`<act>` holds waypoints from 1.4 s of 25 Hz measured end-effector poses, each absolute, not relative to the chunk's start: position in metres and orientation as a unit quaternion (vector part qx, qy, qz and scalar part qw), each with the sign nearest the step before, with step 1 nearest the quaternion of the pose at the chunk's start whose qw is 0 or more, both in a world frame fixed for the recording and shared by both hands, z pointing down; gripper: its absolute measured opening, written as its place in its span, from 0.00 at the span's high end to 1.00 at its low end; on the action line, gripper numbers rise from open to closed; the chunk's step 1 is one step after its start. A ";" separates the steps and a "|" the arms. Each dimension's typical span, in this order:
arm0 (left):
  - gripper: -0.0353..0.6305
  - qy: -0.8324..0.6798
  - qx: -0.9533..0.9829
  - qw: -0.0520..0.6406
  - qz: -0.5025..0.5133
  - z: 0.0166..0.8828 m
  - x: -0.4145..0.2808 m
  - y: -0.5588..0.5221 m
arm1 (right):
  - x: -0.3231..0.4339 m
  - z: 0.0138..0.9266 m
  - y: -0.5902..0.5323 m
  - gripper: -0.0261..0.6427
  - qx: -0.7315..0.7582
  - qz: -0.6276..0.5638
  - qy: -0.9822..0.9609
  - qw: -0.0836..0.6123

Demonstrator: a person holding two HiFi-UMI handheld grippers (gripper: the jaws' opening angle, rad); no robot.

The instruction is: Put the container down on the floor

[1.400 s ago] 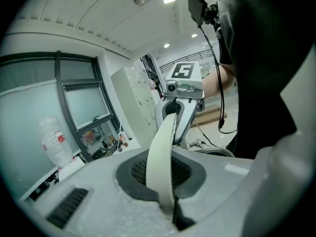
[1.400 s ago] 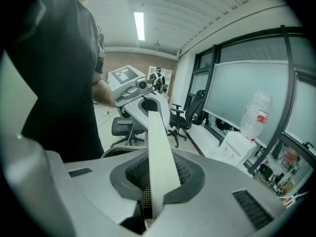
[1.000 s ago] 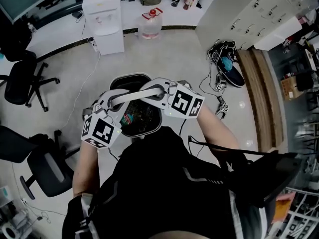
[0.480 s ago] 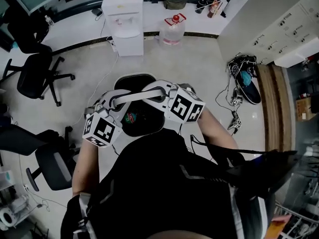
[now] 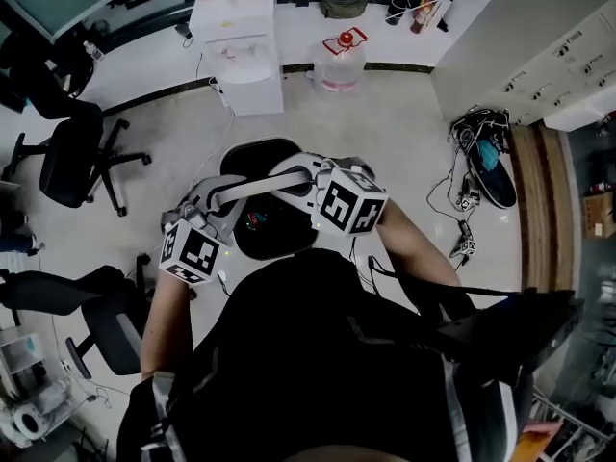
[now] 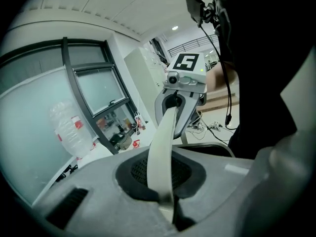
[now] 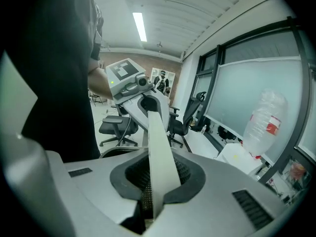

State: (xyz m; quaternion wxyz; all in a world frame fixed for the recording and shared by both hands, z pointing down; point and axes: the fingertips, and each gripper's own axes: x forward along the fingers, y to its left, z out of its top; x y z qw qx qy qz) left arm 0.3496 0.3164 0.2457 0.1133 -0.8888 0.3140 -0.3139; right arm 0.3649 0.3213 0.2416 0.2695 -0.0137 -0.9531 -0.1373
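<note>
Left gripper (image 5: 216, 198) and right gripper (image 5: 304, 175) are both pinched shut on the white handle (image 5: 256, 183), one per end, so the bin (image 5: 252, 148) hangs mid-frame straight under them, off the floor (image 5: 385, 128), equally near both.

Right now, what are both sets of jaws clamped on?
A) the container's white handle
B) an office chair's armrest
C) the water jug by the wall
A: the white handle is pinched in the left gripper and the right gripper, spanning above the container.
</note>
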 end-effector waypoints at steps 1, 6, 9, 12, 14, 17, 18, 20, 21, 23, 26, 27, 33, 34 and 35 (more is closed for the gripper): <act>0.93 0.315 -0.887 0.112 -0.318 0.247 0.348 0.308 | 0.364 0.242 0.312 0.91 -0.015 -0.141 -0.952 0.270; 0.93 0.324 -0.878 0.103 -0.338 0.254 0.342 0.278 | 0.359 0.245 0.283 0.91 -0.022 -0.154 -0.950 0.270; 0.93 0.328 -0.874 0.099 -0.344 0.255 0.334 0.266 | 0.352 0.246 0.270 0.91 -0.032 -0.150 -0.951 0.267; 0.93 0.329 -0.872 0.101 -0.349 0.256 0.322 0.253 | 0.339 0.247 0.258 0.91 -0.045 -0.138 -0.953 0.267; 0.93 0.328 -0.872 0.100 -0.350 0.257 0.309 0.244 | 0.326 0.249 0.249 0.91 -0.049 -0.133 -0.953 0.267; 0.93 0.315 -0.877 0.104 -0.349 0.261 0.287 0.232 | 0.304 0.252 0.236 0.91 -0.052 -0.134 -0.951 0.273; 0.93 0.312 -0.879 0.104 -0.346 0.262 0.279 0.229 | 0.296 0.254 0.232 0.91 -0.052 -0.136 -0.951 0.274; 0.93 0.312 -0.881 0.104 -0.341 0.265 0.261 0.219 | 0.278 0.255 0.223 0.91 -0.049 -0.136 -0.950 0.276; 0.93 0.313 -0.880 0.106 -0.341 0.265 0.252 0.215 | 0.269 0.255 0.219 0.91 -0.047 -0.135 -0.950 0.277; 0.93 0.310 -0.881 0.110 -0.340 0.263 0.235 0.207 | 0.251 0.254 0.212 0.91 -0.045 -0.133 -0.950 0.278; 0.93 0.298 -0.881 0.121 -0.347 0.262 0.204 0.193 | 0.220 0.255 0.196 0.91 -0.036 -0.135 -0.948 0.287; 0.93 0.294 -0.881 0.123 -0.349 0.262 0.194 0.188 | 0.209 0.256 0.191 0.91 -0.033 -0.136 -0.947 0.290; 0.93 0.293 -0.897 0.114 -0.310 0.253 0.148 0.170 | 0.159 0.254 0.173 0.91 -0.024 -0.120 -0.953 0.278; 0.93 0.293 -0.900 0.112 -0.304 0.252 0.139 0.167 | 0.150 0.253 0.169 0.91 -0.022 -0.121 -0.953 0.278; 0.93 0.292 -0.900 0.112 -0.302 0.252 0.130 0.163 | 0.141 0.253 0.165 0.91 -0.020 -0.123 -0.952 0.279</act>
